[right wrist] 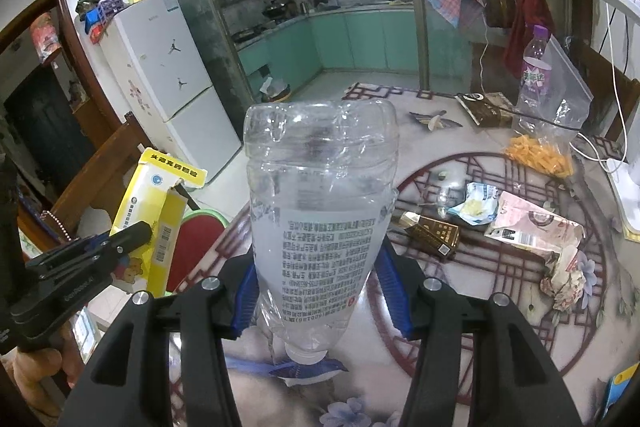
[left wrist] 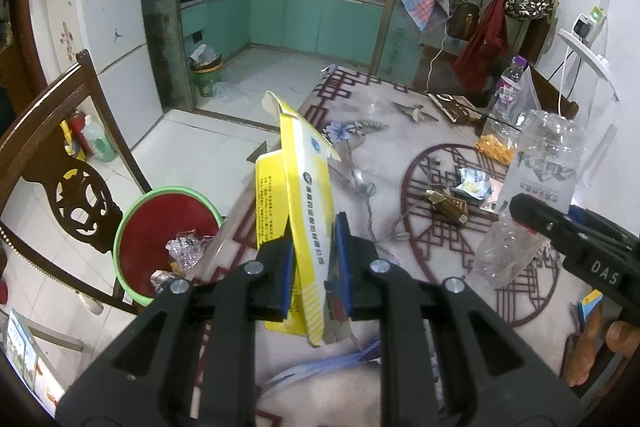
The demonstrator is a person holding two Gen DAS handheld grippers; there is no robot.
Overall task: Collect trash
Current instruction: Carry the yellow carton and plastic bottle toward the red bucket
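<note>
My left gripper is shut on a flattened yellow carton, which stands up between the blue pads above the table's left edge. The same carton shows at the left of the right wrist view. My right gripper is shut on an empty clear plastic bottle, held cap-down above the table; that bottle also appears at the right of the left wrist view. A red bin with a green rim stands on the floor left of the table, holding crumpled plastic.
On the patterned table lie a brown packet, a blue-white wrapper, a crumpled pink bag, a purple-capped bottle and a bag of orange snacks. A wooden chair stands beside the bin. A white lamp base stands at right.
</note>
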